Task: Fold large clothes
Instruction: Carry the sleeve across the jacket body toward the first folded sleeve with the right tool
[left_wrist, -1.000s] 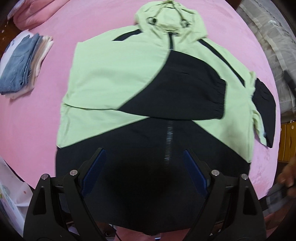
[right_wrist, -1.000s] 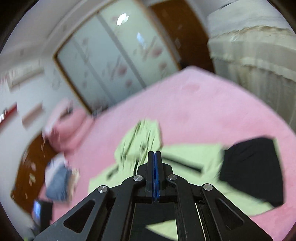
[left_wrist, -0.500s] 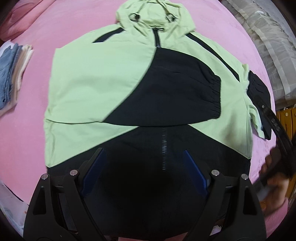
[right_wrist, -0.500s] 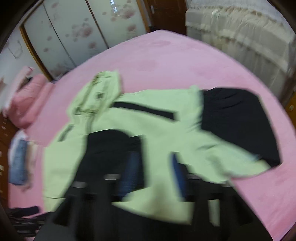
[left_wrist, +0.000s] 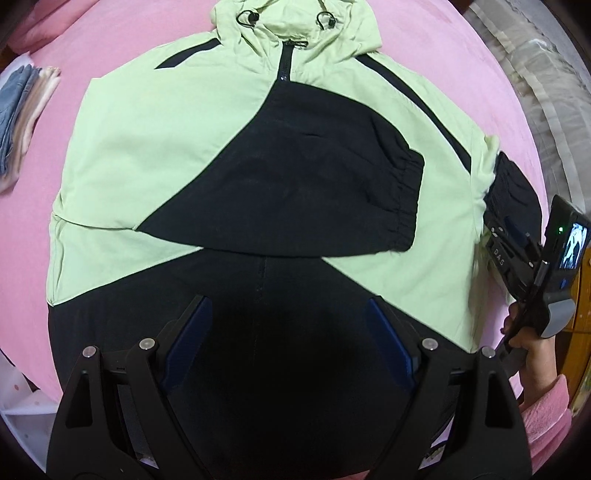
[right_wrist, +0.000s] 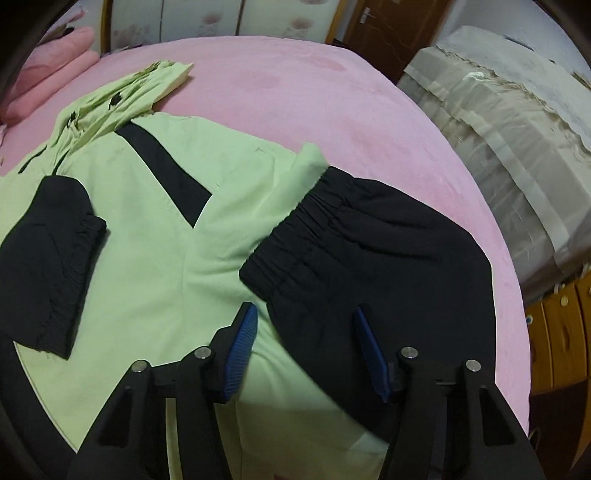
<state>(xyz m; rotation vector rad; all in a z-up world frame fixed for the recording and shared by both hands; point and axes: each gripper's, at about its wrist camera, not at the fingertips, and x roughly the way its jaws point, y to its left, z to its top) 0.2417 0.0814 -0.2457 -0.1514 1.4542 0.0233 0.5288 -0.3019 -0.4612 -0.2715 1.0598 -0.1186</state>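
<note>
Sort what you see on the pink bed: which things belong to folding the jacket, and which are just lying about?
Job: green-and-black hooded jacket; its unfolded black sleeve; right gripper, jaws closing.

Lying about: stack of folded clothes; pink pillows.

- The right gripper (right_wrist: 303, 347) has swung down from facing the wardrobe, jaws closing, black sleeve (right_wrist: 388, 251) between them (unpinched).
- The left gripper (left_wrist: 288, 339) edged closer to the jacket (left_wrist: 155, 147).

Bare pink bedspread (right_wrist: 332, 110) flanks the jacket (left_wrist: 155, 155); folded stack (left_wrist: 22, 110) crowds one edge.
</note>
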